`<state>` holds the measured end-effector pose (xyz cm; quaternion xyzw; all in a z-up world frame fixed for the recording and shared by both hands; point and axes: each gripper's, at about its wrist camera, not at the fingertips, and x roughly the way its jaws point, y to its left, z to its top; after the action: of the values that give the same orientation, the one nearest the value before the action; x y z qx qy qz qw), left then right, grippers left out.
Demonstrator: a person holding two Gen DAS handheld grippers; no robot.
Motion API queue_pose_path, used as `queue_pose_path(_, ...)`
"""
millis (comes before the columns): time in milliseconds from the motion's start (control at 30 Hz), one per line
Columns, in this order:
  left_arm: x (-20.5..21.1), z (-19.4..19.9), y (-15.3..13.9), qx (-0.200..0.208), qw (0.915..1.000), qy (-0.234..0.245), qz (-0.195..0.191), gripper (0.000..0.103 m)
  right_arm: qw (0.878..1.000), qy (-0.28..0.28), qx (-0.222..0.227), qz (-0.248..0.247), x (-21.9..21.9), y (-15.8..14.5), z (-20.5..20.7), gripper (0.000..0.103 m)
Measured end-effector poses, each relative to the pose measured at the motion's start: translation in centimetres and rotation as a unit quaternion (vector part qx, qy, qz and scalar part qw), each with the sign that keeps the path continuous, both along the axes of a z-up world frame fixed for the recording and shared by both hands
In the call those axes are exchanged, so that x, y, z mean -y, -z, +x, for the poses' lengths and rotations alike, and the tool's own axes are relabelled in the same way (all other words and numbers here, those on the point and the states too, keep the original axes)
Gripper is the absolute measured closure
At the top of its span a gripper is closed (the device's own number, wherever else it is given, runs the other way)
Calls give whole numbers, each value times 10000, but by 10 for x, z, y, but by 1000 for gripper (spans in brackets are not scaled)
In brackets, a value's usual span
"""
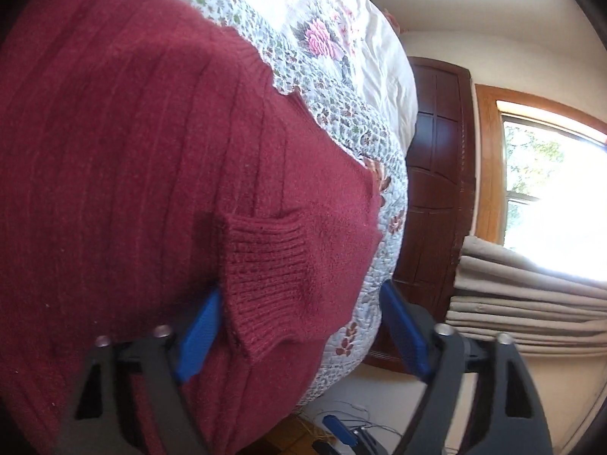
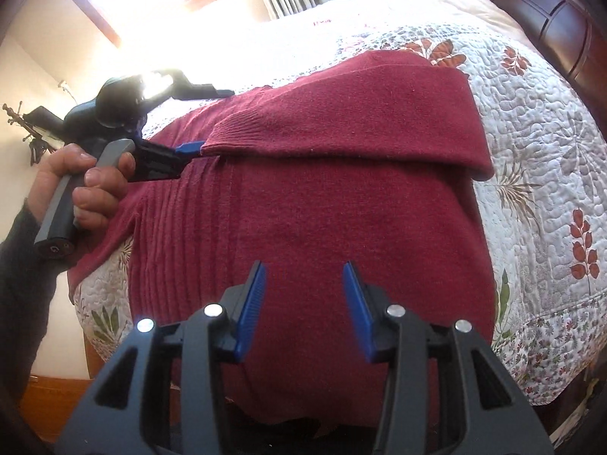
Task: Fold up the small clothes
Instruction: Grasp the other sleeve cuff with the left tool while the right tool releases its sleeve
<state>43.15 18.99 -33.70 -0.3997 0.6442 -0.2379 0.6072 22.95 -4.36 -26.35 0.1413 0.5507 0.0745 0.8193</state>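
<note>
Sweater: a dark red knit sweater point(image 2: 303, 197) lay spread flat on the bed, front panel ribbed in vertical lines, filling most of both views.
Folded sleeve: one sleeve point(image 2: 341, 113) was laid across the body of the sweater, its ribbed cuff point(image 1: 265, 261) ending near the middle of the garment.
Left claw: the left claw point(image 1: 299, 326) stood spread wide, one blue pad point(image 1: 199, 337) beside the cuff's edge and the other blue pad point(image 1: 404, 330) out past the sweater's side, over the quilt's edge; the cuff lay between the pads, but neither clamped it (from the right wrist view the tip sat right at the cuff, and whether it touched the knit could not be told).
Left hand: a hand point(image 2: 81, 185) in a dark sleeve point(image 2: 19, 265) gripped the grey handle of that claw.
Right claw: the right claw point(image 2: 303, 307) hung spread above the lower part of the sweater's body, its blue pads apart with nothing between them.
Bed: the bed was covered by a white quilt point(image 2: 531, 174) printed with red and green leaves, with a floral sheet point(image 1: 318, 34) farther up.
Room: a dark wooden door point(image 1: 440, 174), a bright window point(image 1: 557, 193) and beige curtain folds point(image 1: 527, 303) showed past the bed's edge in the left wrist view.
</note>
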Motion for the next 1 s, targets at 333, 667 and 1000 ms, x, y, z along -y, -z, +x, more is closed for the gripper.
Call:
queue_pose_path(333, -16, 2, -42, 581, 9983, 56, 29, 97, 10000, -8, -1, 8, -9, -7, -3, 59)
queue_pose_path(667, -93, 17, -131, 1418, 9896, -252, 22, 97, 9999, 70, -61, 78, -4, -5, -6, 59)
queue_pose_path(1000, -157, 14, -67, 810, 9941, -691, 199, 97, 9998, 11, -172, 89, -6, 1, -3, 59)
